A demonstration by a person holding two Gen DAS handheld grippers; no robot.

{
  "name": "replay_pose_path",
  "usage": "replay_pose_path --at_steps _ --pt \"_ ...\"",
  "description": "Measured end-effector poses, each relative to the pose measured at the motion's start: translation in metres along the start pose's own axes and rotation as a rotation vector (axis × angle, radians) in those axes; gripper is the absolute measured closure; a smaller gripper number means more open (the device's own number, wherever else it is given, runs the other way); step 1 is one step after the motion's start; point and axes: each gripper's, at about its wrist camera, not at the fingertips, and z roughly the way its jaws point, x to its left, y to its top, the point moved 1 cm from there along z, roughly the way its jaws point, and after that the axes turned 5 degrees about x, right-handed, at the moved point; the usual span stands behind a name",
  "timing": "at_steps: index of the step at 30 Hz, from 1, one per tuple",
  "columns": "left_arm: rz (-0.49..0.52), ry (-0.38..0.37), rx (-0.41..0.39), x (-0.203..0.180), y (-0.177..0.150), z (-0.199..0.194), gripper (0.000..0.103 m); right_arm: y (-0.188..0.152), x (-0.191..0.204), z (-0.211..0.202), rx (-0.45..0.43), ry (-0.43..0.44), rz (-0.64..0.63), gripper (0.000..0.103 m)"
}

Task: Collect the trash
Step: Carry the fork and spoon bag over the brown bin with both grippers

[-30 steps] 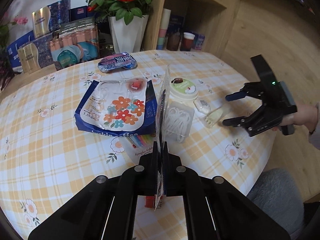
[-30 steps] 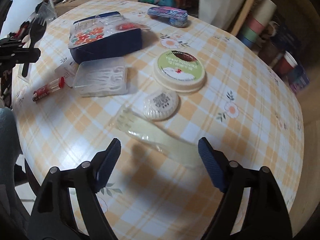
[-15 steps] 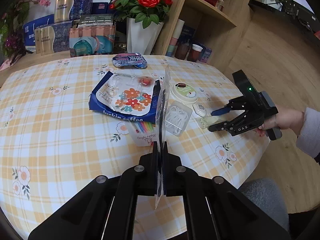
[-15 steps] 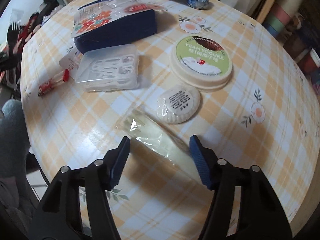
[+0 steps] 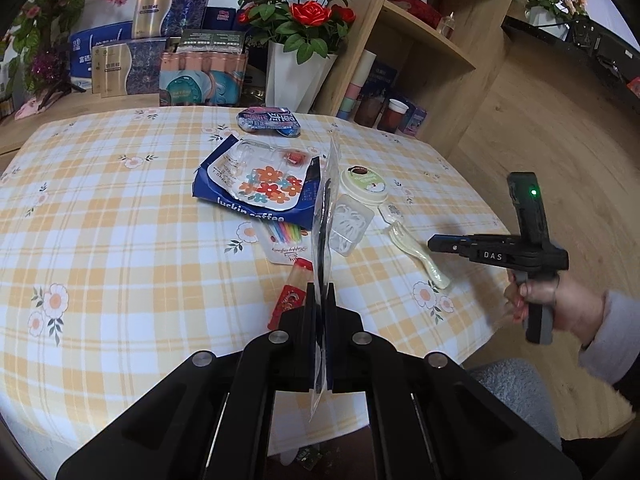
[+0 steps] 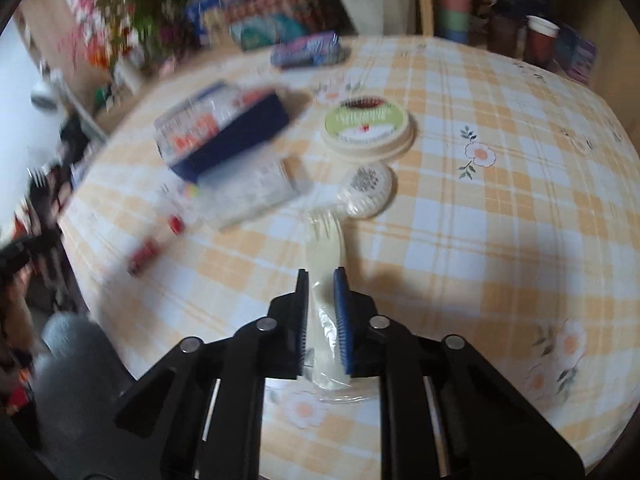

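The desk wears a cloth of yellow and white checks printed with small flowers. Behind its far left edge stand stacked boxes and a pink-flowered plant; further right, a white vase of red roses, then a wooden shelf unit with paper cups on its lowest board. A wood floor runs off to the right.

On the cloth, from left to right, lie a blue coffee bag with a clear flowered tray on top, a purple packet behind it, a red tube, a clear plastic box, a round green lid and a small white disc.

The left gripper has its jaws clamped on a clear sleeve holding a black fork, lifted edge-on above the desk. The right gripper, held in a hand at the desk's right edge, is clamped on the handle of a wrapped pale fork, whose tines point at the white disc.
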Motion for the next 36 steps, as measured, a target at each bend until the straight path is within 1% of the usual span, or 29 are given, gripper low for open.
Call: replay_pose_path --at_steps 1,2,3,4,6,8,9,10,11,13,15,16,17,18,19,22,24,28,32,34,36 --pt "-0.003 -0.001 -0.004 -0.001 -0.001 -0.003 0.099 -0.006 0.0 -0.004 -0.033 0.023 0.046 0.095" --pt "-0.006 -0.001 -0.009 -0.003 -0.004 -0.008 0.099 -0.009 0.0 -0.005 -0.045 0.019 0.071 0.095" --pt "-0.007 0.0 -0.01 -0.004 -0.005 -0.01 0.099 -0.014 0.002 -0.003 -0.047 -0.01 0.09 0.095" --pt "-0.008 0.0 -0.011 -0.006 -0.007 -0.013 0.099 -0.017 0.006 0.0 -0.044 -0.033 0.081 0.095" --pt "-0.005 -0.001 -0.012 -0.009 -0.012 -0.019 0.099 -0.019 0.014 0.007 -0.033 -0.116 0.024 0.094" --pt "0.001 0.006 -0.016 -0.011 -0.016 -0.023 0.099 -0.017 0.018 0.007 -0.052 -0.155 -0.023 0.076" --pt "0.0 0.008 -0.019 -0.012 -0.018 -0.026 0.099 -0.018 0.018 0.006 -0.064 -0.154 -0.025 0.059" --pt "-0.005 0.007 -0.019 -0.011 -0.021 -0.027 0.099 -0.015 0.017 0.007 -0.069 -0.152 -0.021 0.049" --pt "-0.013 0.008 -0.019 -0.01 -0.023 -0.028 0.099 -0.013 0.016 0.009 -0.062 -0.153 -0.019 0.049" --pt "-0.029 0.01 -0.017 -0.008 -0.026 -0.029 0.099 -0.004 0.018 0.026 0.004 -0.18 -0.034 0.049" --pt "-0.044 0.011 -0.018 -0.006 -0.028 -0.03 0.099 -0.001 0.019 0.039 0.059 -0.204 -0.05 0.053" --pt "-0.047 0.012 -0.02 -0.005 -0.028 -0.031 0.099 0.0 0.018 0.043 0.08 -0.223 -0.046 0.059" --pt "-0.048 0.015 -0.023 -0.005 -0.029 -0.034 0.099 0.002 0.018 0.043 0.077 -0.22 -0.042 0.066" --pt "-0.049 0.018 -0.025 -0.004 -0.029 -0.035 0.099 0.003 0.017 0.044 0.088 -0.206 -0.027 0.081" --pt "-0.052 0.021 -0.027 -0.003 -0.029 -0.037 0.099 0.003 0.016 0.042 0.088 -0.194 -0.01 0.082" --pt "-0.069 0.022 -0.037 0.0 -0.029 -0.043 0.099 -0.001 0.023 0.03 0.035 -0.169 -0.014 0.083" --pt "-0.08 0.016 -0.047 0.001 -0.03 -0.048 0.099 -0.006 0.028 0.015 -0.022 -0.126 0.014 0.083" --pt "-0.083 0.015 -0.066 -0.004 -0.035 -0.06 0.099 -0.018 0.043 -0.012 -0.098 -0.058 0.032 0.082" --pt "-0.104 -0.013 -0.076 -0.009 -0.046 -0.074 0.099 -0.042 0.07 -0.039 -0.167 -0.004 -0.001 0.083" --pt "-0.127 -0.025 -0.083 -0.01 -0.054 -0.082 0.099 -0.062 0.086 -0.055 -0.208 0.039 -0.01 0.083" --pt "-0.143 -0.031 -0.085 -0.011 -0.061 -0.088 0.099 -0.079 0.099 -0.064 -0.232 0.057 -0.014 0.083"
